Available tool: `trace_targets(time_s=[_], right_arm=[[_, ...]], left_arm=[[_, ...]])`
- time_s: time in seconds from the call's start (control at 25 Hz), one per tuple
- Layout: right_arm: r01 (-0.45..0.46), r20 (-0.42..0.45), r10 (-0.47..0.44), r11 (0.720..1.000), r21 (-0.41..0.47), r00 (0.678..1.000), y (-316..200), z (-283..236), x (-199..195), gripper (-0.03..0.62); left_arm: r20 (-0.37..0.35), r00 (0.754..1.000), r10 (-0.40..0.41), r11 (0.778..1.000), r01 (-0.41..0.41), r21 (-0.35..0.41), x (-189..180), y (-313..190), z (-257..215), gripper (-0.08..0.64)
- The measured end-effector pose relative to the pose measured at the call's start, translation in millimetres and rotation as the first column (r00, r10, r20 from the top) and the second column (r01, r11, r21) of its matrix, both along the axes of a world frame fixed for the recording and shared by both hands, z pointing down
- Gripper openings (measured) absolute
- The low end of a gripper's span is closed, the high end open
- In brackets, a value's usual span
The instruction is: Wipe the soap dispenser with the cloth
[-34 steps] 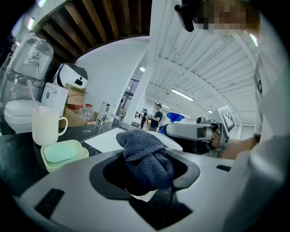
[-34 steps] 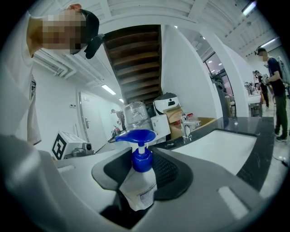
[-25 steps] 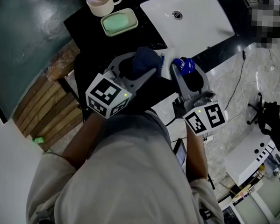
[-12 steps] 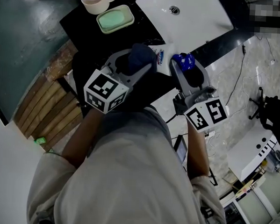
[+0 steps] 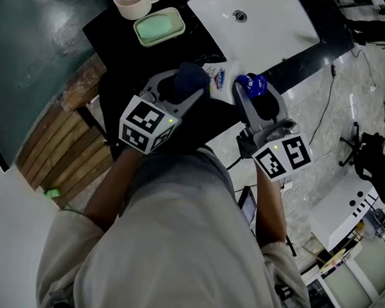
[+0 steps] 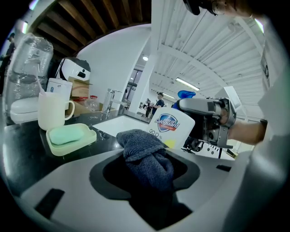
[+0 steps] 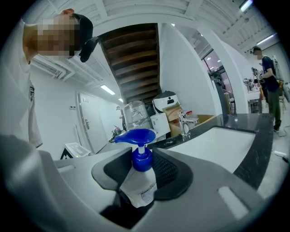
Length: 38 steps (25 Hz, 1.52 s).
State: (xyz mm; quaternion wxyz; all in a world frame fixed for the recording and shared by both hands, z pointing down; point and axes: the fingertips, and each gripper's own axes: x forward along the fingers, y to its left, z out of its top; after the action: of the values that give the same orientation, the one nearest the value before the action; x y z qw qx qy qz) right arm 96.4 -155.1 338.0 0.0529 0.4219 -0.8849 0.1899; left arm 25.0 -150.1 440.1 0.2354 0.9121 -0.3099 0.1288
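Observation:
The soap dispenser (image 5: pixel 224 74) is a white bottle with a blue pump head (image 7: pixel 136 136) and a printed label (image 6: pixel 169 123). My right gripper (image 5: pixel 247 88) is shut on it, jaws gripping the bottle's shoulders below the pump (image 7: pixel 142 159). My left gripper (image 5: pixel 186 82) is shut on a dark blue cloth (image 6: pixel 146 154), bunched between its jaws. In the head view the cloth (image 5: pixel 189 77) sits just left of the bottle, close against its labelled side. Both hover over the black counter (image 5: pixel 127 56) in front of the white sink (image 5: pixel 263 31).
A green soap bar in a pale dish (image 5: pixel 159 27) and a cream mug (image 5: pixel 133 0) stand on the counter to the left. A tap (image 7: pixel 185 123) rises behind the sink. A wooden slatted panel (image 5: pixel 64 143) lies below the counter; cables cross the marble floor (image 5: pixel 330 112).
My left gripper with the cloth has sunk a little beside the bottle, more of whose label now shows. The right gripper and bottle have stayed put.

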Motion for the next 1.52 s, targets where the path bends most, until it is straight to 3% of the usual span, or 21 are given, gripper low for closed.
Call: trace_targets(time_s=[0.64, 0.88, 1.2, 1.52], right_arm=[[-0.015, 0.076, 0.017, 0.999, -0.032, 0.997, -2, 3, 18, 0.132], [0.022, 0.104, -0.020, 1.000, -0.021, 0.994, 2, 4, 27, 0.130], [0.008, 0.260, 0.005, 0.999, -0.049, 0.966, 7, 10, 55, 0.130], [0.055, 0.297, -0.040, 0.998, -0.042, 0.954, 19, 12, 62, 0.130]], left_arm=[[0.094, 0.995, 0.016, 1.000, -0.015, -0.012, -1, 4, 18, 0.195], [0.154, 0.988, 0.027, 1.000, -0.028, 0.003, 0, 6, 21, 0.195], [0.224, 0.974, 0.034, 0.999, -0.032, -0.013, 0, 6, 27, 0.195], [0.238, 0.970, 0.044, 0.999, -0.036, -0.036, -1, 7, 31, 0.195]])
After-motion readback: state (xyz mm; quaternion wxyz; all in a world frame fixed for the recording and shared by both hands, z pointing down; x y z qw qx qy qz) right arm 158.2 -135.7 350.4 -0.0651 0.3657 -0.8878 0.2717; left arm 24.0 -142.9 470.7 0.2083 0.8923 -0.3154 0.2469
